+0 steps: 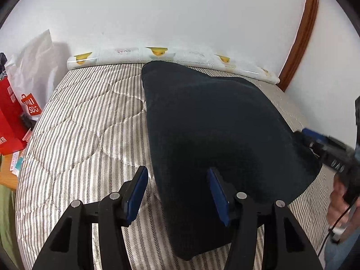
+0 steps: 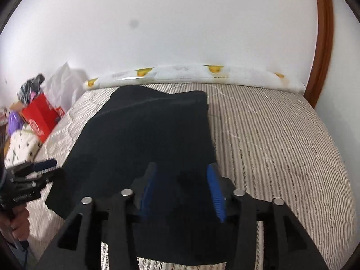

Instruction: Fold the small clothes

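Note:
A dark navy garment (image 1: 213, 130) lies spread on the striped bed cover (image 1: 85, 123). My left gripper (image 1: 177, 180) is open over the garment's near left edge, one finger over the bed cover, the other over the cloth. My right gripper (image 2: 182, 180) is open over the garment's (image 2: 146, 130) near right part, nothing between its blue pads (image 2: 214, 186). The right gripper also shows at the right edge of the left wrist view (image 1: 315, 139), and the left gripper at the left edge of the right wrist view (image 2: 45, 168).
A white wall and a duck-print bolster (image 1: 157, 55) run along the bed's far side. A wooden frame (image 1: 301, 33) stands at the far right. Red boxes (image 1: 9, 121), bags and clothes (image 2: 20, 144) pile up left of the bed. The bed cover (image 2: 281, 135) right of the garment is bare.

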`<state>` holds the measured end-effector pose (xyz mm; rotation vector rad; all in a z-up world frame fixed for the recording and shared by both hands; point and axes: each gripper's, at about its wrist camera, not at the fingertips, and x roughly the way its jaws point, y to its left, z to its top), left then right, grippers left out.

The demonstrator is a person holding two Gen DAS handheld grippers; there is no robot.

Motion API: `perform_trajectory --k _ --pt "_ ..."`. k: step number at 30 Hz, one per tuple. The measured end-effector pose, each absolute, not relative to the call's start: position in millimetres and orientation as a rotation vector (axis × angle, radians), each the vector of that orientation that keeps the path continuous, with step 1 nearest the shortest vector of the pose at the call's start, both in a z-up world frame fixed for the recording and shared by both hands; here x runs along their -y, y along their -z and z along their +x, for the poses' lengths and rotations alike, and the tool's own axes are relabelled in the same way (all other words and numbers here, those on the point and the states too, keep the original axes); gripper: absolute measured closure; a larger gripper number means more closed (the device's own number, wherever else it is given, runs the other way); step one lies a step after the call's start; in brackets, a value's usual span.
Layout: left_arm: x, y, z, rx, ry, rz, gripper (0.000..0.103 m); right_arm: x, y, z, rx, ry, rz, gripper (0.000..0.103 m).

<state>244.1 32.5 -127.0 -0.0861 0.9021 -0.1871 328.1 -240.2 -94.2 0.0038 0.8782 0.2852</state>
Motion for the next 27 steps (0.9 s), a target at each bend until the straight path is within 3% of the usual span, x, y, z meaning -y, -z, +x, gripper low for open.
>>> perform_trajectory --k 6,27 --pt "-29.7 134.8 238.4 -0.91 0.163 -0.083 0.049 251.6 134.5 324.6 -0.949 -0.221 0.014 0.056" --pt "-8.1 120.8 213.7 -0.864 0.149 -0.035 0.049 250.2 110.3 299.1 -0.87 -0.167 0.02 0.055"
